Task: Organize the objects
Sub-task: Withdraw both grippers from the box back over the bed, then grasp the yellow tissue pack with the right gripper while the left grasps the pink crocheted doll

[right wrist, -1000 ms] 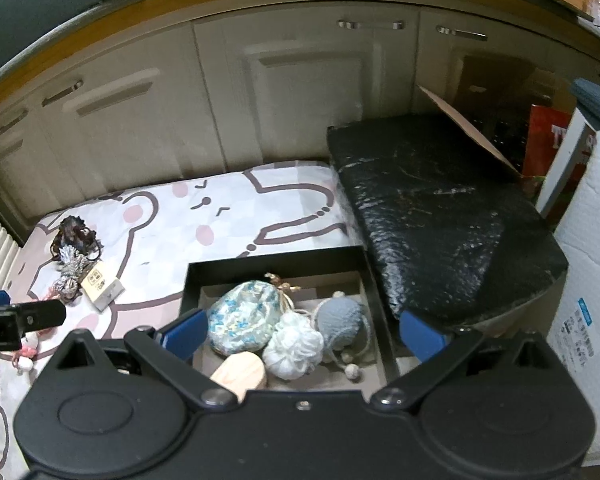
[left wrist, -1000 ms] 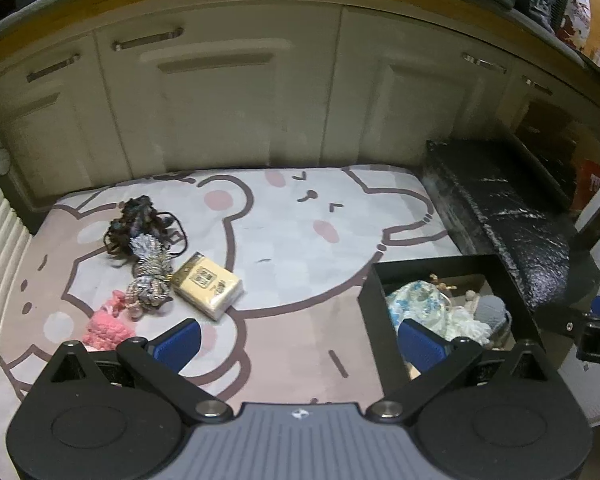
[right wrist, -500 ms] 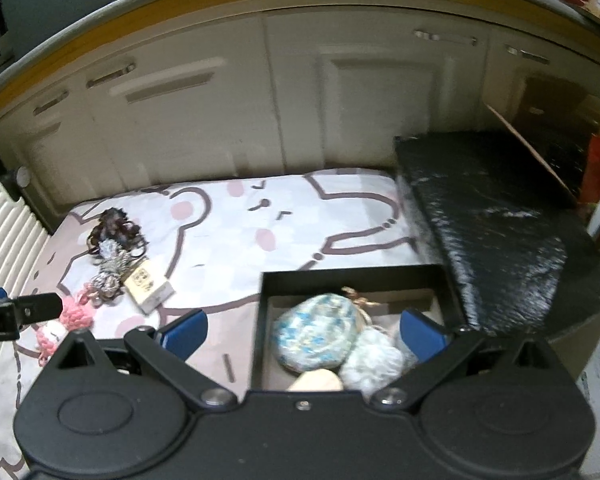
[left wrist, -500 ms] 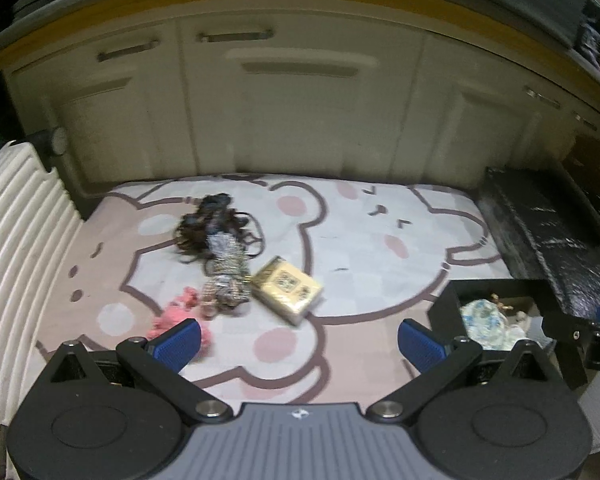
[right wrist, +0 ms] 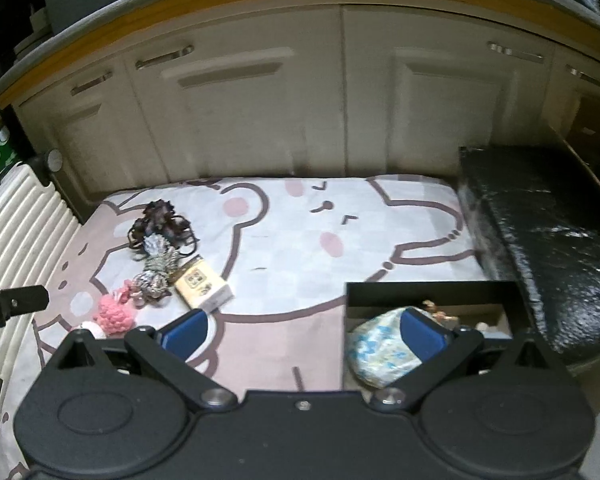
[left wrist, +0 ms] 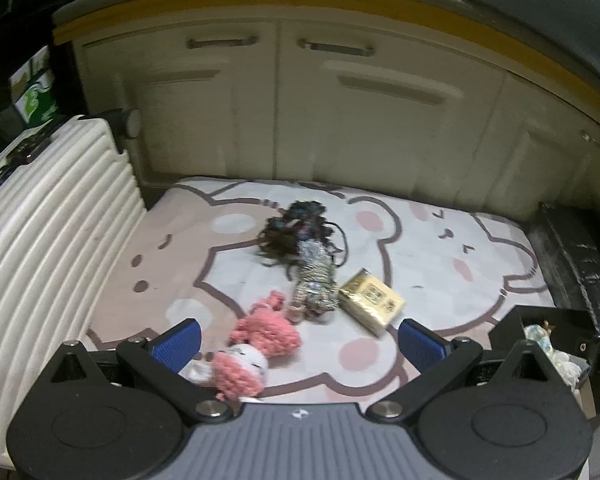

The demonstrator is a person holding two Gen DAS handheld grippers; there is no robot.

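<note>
Left wrist view: left hand-held gripper (left wrist: 298, 342) jaws apart, empty — pink crocheted yarn doll (left wrist: 256, 344), gold tissue pack (left wrist: 371, 303) etc. still outside black open box (right wrist: 428, 294).

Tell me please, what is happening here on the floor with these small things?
A person with a gripper in each hand is sorting small items into a black box. Both grippers are open and hold nothing. The left gripper points at a pink crochet doll on the bear-print mat, next to a tissue pack and tangled hair ties. The right gripper is near the box, which already holds a floral pouch.
</note>
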